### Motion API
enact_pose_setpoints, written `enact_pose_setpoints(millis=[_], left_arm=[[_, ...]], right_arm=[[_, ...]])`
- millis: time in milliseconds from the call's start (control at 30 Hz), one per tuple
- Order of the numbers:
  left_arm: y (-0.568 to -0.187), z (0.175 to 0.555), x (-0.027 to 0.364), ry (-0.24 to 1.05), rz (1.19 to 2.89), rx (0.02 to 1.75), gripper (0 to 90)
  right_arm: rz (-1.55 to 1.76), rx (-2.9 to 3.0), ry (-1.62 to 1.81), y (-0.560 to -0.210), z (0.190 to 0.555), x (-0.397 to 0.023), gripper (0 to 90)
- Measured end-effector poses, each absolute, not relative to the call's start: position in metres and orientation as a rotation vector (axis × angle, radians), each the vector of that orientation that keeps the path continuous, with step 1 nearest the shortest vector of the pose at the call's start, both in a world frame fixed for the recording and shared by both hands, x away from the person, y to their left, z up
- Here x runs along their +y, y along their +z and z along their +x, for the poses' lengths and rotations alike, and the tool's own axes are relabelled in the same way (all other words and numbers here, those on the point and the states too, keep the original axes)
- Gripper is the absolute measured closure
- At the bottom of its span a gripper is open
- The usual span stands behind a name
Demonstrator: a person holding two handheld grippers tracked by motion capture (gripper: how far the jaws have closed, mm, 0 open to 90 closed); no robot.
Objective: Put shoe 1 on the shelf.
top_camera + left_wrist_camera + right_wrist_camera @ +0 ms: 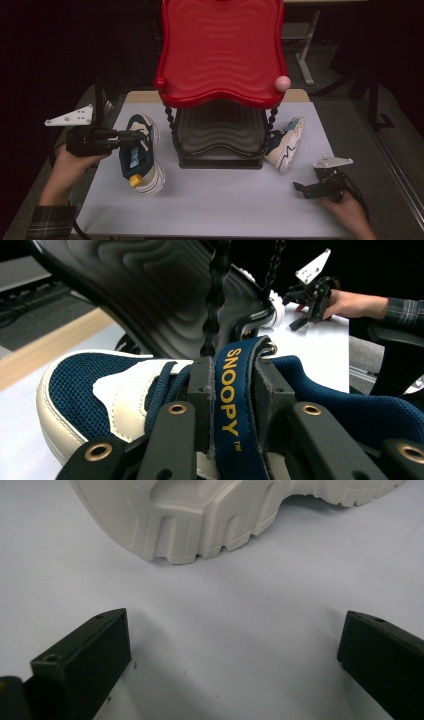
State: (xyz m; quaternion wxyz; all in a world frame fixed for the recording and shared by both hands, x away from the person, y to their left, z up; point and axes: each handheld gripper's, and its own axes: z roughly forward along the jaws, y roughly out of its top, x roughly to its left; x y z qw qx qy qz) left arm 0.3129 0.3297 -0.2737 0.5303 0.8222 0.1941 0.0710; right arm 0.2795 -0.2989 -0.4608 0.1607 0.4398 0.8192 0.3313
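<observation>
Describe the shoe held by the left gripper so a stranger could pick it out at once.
Find the tall red two-tier plastic rack at the middle of the white table. The navy and cream sneaker lies just left of its dark lower shelf, pinched by the left gripper. Unlike the other sneaker right of the rack, its navy tongue strap reads SNOOPY in yellow.

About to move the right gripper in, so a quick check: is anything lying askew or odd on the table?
Yes. The white-soled sneaker right of the red two-tier rack lies tipped on its side, sole facing the open right gripper. The navy and cream sneaker hangs tilted from the left gripper.
</observation>
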Motion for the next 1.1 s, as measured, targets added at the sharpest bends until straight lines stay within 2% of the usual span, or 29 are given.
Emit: enact_pose_setpoints(millis=[633, 1100], left_arm=[[-0.181, 0.331, 0.326, 0.238, 1.966, 0.345, 72.5], [-0.135, 0.335, 0.331, 0.275, 1.946, 0.312, 72.6]], right_arm=[[1.26, 2.339, 0.946, -0.461, 0.279, -0.299, 0.0], [1.26, 2.338, 0.948, -0.461, 0.279, -0.299, 0.0]])
